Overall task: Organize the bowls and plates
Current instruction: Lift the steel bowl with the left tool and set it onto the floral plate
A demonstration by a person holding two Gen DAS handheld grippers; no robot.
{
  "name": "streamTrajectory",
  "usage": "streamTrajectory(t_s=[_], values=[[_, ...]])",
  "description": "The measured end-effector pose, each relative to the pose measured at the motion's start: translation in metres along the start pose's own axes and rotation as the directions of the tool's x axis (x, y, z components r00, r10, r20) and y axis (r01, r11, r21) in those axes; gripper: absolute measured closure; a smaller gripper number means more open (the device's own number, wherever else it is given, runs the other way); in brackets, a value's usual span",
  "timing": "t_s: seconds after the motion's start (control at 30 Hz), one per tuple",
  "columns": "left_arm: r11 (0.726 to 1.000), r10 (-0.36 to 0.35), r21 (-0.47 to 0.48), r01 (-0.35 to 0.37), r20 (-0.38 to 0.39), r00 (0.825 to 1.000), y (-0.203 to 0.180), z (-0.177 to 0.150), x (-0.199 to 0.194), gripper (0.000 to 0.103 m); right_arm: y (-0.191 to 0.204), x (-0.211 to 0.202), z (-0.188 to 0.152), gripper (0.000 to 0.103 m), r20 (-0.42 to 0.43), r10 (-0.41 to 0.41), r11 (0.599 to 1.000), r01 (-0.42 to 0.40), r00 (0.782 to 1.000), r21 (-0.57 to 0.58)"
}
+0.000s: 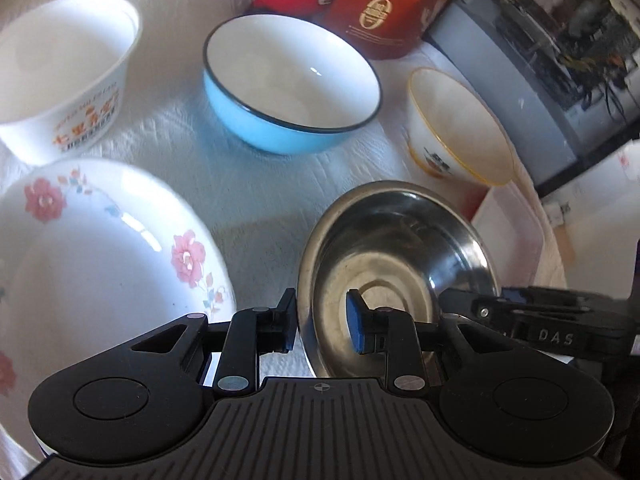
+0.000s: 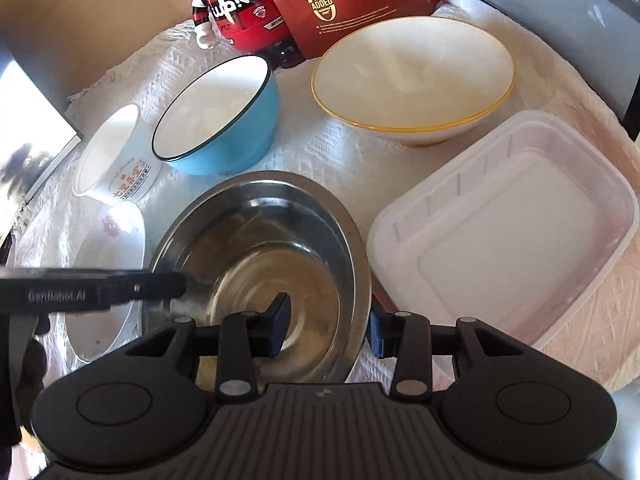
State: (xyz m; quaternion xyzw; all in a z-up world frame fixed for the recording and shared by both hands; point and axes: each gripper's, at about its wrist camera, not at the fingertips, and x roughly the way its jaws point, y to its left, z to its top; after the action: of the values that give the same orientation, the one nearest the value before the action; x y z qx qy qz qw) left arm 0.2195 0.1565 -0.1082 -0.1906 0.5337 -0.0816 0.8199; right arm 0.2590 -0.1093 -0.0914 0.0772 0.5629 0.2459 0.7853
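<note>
A steel bowl (image 1: 384, 264) (image 2: 260, 240) sits tilted on the white cloth, its left edge over a floral plate (image 1: 100, 260) (image 2: 104, 272). My left gripper (image 1: 322, 314) is open astride the bowl's left rim: the outer pad is at the rim and the inner pad stands clear inside. My right gripper (image 2: 329, 322) straddles the opposite rim, with one pad just outside it and the other well inside, a wide gap showing. Behind stand a blue bowl (image 1: 288, 80) (image 2: 216, 120), a white printed bowl (image 1: 60, 80) (image 2: 116, 164) and a yellow-rimmed bowl (image 1: 452, 120) (image 2: 412, 76).
A translucent plastic container (image 2: 520, 240) (image 1: 516, 232) lies right of the steel bowl. A red box (image 2: 352, 0) (image 1: 384, 12) and a red toy figure (image 2: 232, 4) stand at the back. A dark glass cabinet (image 1: 560, 60) borders the table's right side.
</note>
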Motion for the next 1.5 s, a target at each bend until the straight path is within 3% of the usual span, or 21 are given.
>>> streamTrajectory(t_s=[0.17, 0.23, 0.37, 0.43, 0.63, 0.77, 0.87, 1.0, 1.1, 1.27, 1.33, 1.5], values=[[0.997, 0.057, -0.059, -0.053, 0.073, 0.996, -0.003, 0.003, -0.019, 0.075, 0.011, -0.001, 0.007, 0.062, 0.005, -0.028, 0.998, 0.028, 1.000, -0.053], [0.996, 0.062, -0.067, -0.054, 0.126, 0.990, -0.005, 0.001, -0.042, 0.075, 0.022, -0.008, 0.011, 0.058, 0.027, -0.033, 0.995, 0.036, 0.999, -0.091], [0.990, 0.080, -0.129, -0.051, 0.232, 0.969, 0.017, -0.006, -0.091, 0.074, 0.051, -0.014, 0.024, 0.057, 0.033, 0.032, 0.983, -0.025, 0.999, -0.183], [0.982, 0.126, -0.167, -0.085, 0.252, 0.959, 0.034, -0.010, -0.106, 0.074, 0.071, -0.006, 0.029, 0.057, 0.020, 0.060, 0.973, -0.054, 0.998, -0.225], [0.913, 0.285, -0.363, -0.189, 0.234, 0.930, 0.099, -0.031, -0.124, 0.074, 0.157, 0.041, 0.030, 0.057, -0.044, 0.106, 0.907, -0.114, 0.993, -0.405], [0.876, 0.332, -0.431, -0.215, 0.216, 0.918, 0.130, -0.041, -0.125, 0.074, 0.203, 0.067, 0.031, 0.056, -0.076, 0.105, 0.860, -0.129, 0.992, -0.493], [0.869, 0.337, -0.445, -0.216, 0.213, 0.917, 0.144, -0.045, -0.126, 0.076, 0.225, 0.083, 0.024, 0.056, -0.090, 0.085, 0.830, -0.121, 0.992, -0.544], [0.882, 0.320, -0.425, -0.206, 0.216, 0.923, 0.144, -0.043, -0.124, 0.076, 0.234, 0.094, 0.012, 0.051, -0.067, 0.031, 0.805, -0.065, 0.997, -0.590], [0.884, 0.347, -0.397, -0.248, 0.199, 0.916, 0.142, -0.043, -0.120, 0.077, 0.227, 0.095, 0.013, 0.051, -0.084, 0.044, 0.817, -0.085, 0.995, -0.571], [0.882, 0.405, -0.352, -0.314, 0.224, 0.887, 0.135, -0.046, -0.122, 0.077, 0.223, 0.089, 0.011, 0.051, -0.066, 0.052, 0.817, -0.081, 0.996, -0.571], [0.871, 0.434, -0.351, -0.343, 0.225, 0.872, 0.135, -0.048, -0.122, 0.069, 0.219, 0.087, 0.011, 0.052, -0.060, 0.064, 0.824, -0.087, 0.996, -0.560], [0.854, 0.395, -0.446, -0.269, 0.218, 0.893, 0.152, -0.057, -0.122, 0.057, 0.213, 0.080, 0.015, 0.052, -0.035, 0.088, 0.851, -0.093, 0.996, -0.516]])
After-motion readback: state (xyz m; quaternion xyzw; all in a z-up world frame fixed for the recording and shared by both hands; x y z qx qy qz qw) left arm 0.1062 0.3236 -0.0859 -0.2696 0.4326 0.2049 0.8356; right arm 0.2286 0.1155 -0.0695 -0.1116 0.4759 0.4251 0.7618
